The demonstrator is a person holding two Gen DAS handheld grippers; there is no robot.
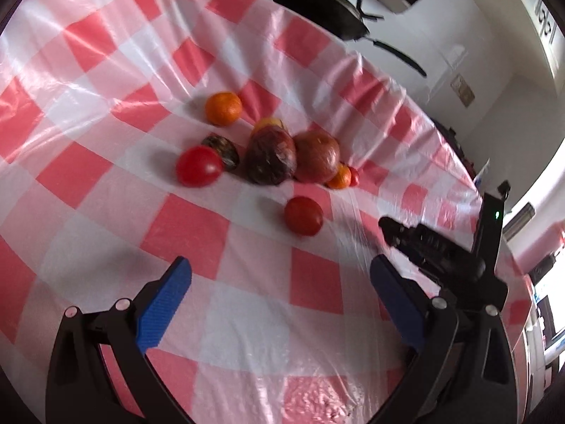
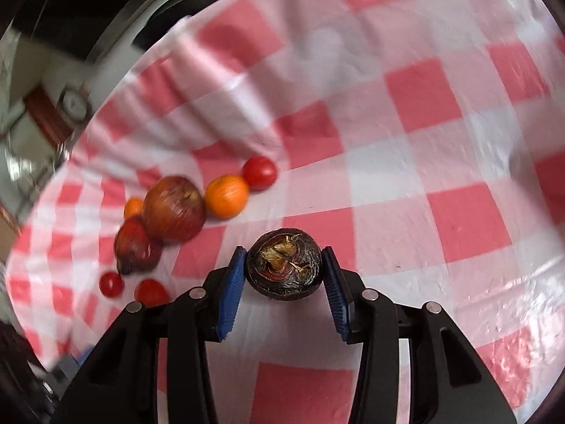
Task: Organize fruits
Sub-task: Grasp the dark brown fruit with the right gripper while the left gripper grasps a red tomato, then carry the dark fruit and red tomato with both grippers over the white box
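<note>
Black frames with silver rivets — both grippers' fingers [image 2: 231, 296] wear ribbed blue pads [image 1: 164, 304].

From my left gripper [image 1: 279, 282], jaws apart, bare checked tablecloth [image 1: 247, 318] runs ahead to a lone tomato [image 1: 303, 215] at twelve o'clock. Behind it the fruit cluster [image 1: 272, 155] blocks eleven to one. My right gripper [image 1: 423, 243] crowds two o'clock. In the right wrist view, that gripper's pads clamp a dark fruit [image 2: 284, 268]; twelve through three o'clock lies open, apples [image 2: 173, 208] blocking ten.
</note>
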